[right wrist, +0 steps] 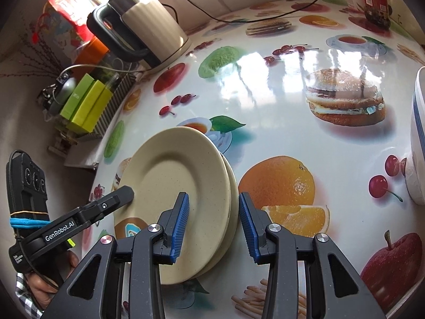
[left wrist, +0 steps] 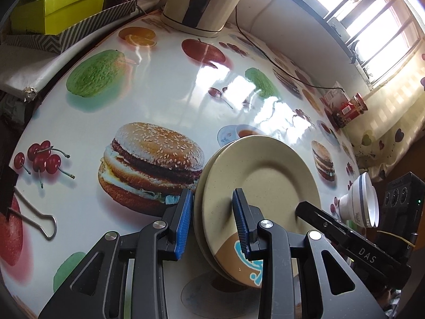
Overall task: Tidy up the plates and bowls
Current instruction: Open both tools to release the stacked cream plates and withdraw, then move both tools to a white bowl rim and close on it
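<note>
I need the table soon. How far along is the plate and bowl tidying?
Done: the beige plates are gathered into one stack, and the white bowls sit nested by the table's edge. In hand: the left gripper and right gripper each clamp a side of the plate stack. Left: setting it down.

The left gripper (left wrist: pixel 213 222) and right gripper (right wrist: pixel 213 223) point steeply down, each clamped on an opposite rim of the plate stack (right wrist: pixel 175 186), jaws partly closed; a hand (right wrist: pixel 50 279) holds the left gripper's handle
</note>
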### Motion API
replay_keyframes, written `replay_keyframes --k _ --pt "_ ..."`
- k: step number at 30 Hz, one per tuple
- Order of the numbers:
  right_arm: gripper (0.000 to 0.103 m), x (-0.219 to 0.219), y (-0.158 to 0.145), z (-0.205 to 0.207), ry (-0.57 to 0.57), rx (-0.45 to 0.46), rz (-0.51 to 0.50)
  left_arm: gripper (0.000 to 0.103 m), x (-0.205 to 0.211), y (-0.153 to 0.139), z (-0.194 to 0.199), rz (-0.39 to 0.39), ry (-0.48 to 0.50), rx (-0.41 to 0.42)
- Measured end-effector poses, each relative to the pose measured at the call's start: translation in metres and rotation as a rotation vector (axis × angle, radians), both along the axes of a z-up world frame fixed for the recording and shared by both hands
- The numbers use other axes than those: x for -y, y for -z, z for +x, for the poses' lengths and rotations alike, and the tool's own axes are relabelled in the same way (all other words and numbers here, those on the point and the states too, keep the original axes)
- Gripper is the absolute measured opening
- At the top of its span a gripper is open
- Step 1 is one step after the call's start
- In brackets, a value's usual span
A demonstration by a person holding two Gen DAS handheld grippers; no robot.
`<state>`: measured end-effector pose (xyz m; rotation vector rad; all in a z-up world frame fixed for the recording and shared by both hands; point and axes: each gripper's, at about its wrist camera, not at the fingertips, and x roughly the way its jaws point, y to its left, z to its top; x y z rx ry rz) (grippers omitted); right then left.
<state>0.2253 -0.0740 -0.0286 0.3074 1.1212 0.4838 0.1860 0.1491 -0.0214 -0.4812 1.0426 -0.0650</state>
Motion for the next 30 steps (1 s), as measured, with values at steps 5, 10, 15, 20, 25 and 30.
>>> replay_keyframes --k 5,10,15,20,25,30 --pt "0.038 0.002 -0.006 -0.004 0.006 0.031 -0.023 0.032 0.006 -0.011 -0.005 0.097 -0.006 0.015" --pt "0.038 0.01 -0.015 -0.012 0.024 0.064 -0.05 0.032 0.015 -0.031 -0.014 0.168 -0.007 0.07" --pt "0.038 0.026 -0.037 -0.025 0.057 0.141 -0.101 0.032 0.044 -0.058 -0.017 0.222 0.045 0.159" --pt "0.038 0.059 -0.063 -0.042 0.11 0.24 -0.176 0.032 0.082 -0.076 -0.015 0.206 0.127 0.224" --pt "0.038 0.104 -0.081 -0.057 0.192 0.298 -0.239 0.032 0.125 -0.079 -0.007 0.198 0.205 0.245" --pt "0.038 0.148 -0.086 -0.065 0.281 0.324 -0.313 0.032 0.172 -0.08 0.003 0.189 0.285 0.254"
